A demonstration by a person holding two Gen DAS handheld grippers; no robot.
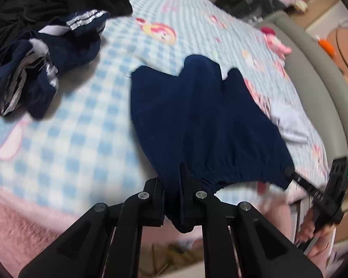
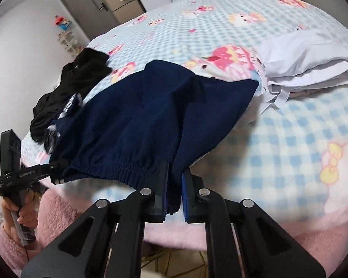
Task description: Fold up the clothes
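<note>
Pinched at both ends of its elastic waistband, navy shorts [image 1: 204,125] hang stretched between the two tools — held taut, judging by the even band, to square the garment for a fold. Left gripper [image 1: 172,199] fingers clamped on the band's left corner, at 6 o'clock in its own view; right gripper [image 2: 174,194] fingers likewise pressed tight on the right corner. Legs trail away toward 12 o'clock, resting on the checked bedspread [image 1: 85,120]. Heaped at 10 o'clock in the left view, dark clothes [image 1: 46,34] — crumpled, seemingly waiting. At 2 o'clock in the right view, pale folded laundry [image 2: 308,58], stacked flat, apparently set aside. Smallest, a pink plush toy [image 1: 276,41] near the bed's edge.
</note>
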